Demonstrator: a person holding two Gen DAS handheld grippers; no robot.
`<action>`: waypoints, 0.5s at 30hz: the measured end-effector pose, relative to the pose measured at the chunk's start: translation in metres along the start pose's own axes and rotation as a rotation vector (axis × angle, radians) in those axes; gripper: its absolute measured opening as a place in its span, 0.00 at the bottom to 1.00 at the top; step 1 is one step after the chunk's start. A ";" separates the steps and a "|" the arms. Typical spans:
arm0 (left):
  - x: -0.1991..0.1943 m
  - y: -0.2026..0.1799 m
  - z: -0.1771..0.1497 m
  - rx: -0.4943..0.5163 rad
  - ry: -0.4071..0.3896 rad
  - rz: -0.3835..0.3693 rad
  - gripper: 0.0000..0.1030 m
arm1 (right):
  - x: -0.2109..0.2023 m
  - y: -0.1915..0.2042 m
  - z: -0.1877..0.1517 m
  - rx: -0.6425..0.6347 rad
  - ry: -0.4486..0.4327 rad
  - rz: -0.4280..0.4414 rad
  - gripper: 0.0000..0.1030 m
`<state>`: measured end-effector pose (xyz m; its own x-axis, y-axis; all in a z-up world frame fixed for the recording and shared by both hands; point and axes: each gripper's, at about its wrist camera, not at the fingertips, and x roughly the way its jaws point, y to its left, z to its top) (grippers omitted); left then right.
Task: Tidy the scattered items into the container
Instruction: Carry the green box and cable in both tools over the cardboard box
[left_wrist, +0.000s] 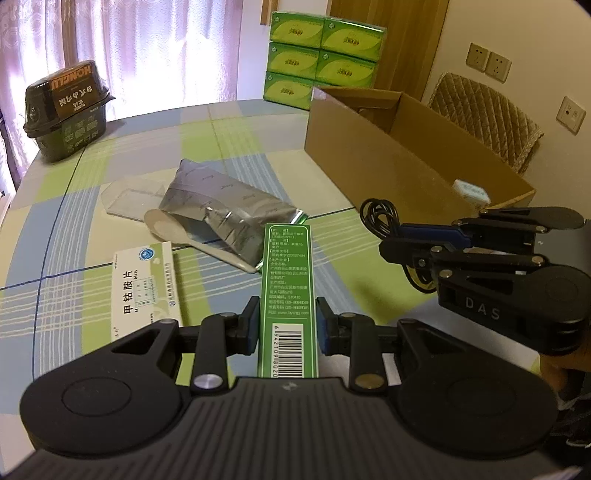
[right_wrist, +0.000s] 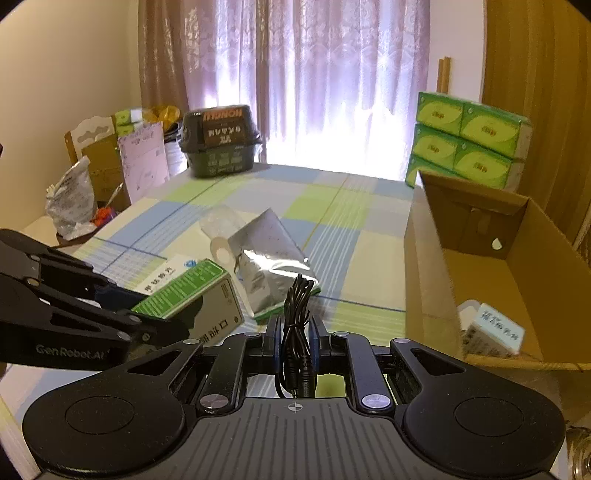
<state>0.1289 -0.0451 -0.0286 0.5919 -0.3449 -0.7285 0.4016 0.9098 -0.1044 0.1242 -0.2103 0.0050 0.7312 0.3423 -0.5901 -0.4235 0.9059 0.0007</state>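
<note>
Left claw (left_wrist: 287, 320) is clamped across the narrow sides of a light, stiff green carton (left_wrist: 288, 295) above the desk (left_wrist: 110, 155). Right claw (right_wrist: 294, 341) pinches a limp, floppy cable bundle (right_wrist: 295, 325) mid-coil, beside the cardboard box (right_wrist: 517, 258).

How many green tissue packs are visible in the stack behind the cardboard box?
5 show in the left wrist view: two on top, two in the middle, one at the bottom. The cardboard box may hide more.
</note>
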 end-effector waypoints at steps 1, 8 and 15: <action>-0.001 -0.002 0.001 0.003 -0.001 0.000 0.24 | -0.002 -0.001 0.001 0.002 -0.005 -0.003 0.17; -0.008 -0.017 0.010 0.029 -0.016 -0.005 0.24 | -0.019 -0.011 0.008 0.014 -0.032 -0.022 0.17; -0.011 -0.040 0.029 0.064 -0.042 -0.026 0.24 | -0.040 -0.031 0.018 0.033 -0.073 -0.060 0.17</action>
<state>0.1265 -0.0847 0.0030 0.6091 -0.3783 -0.6971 0.4601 0.8844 -0.0781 0.1177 -0.2478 0.0433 0.7923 0.3033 -0.5295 -0.3606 0.9327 -0.0054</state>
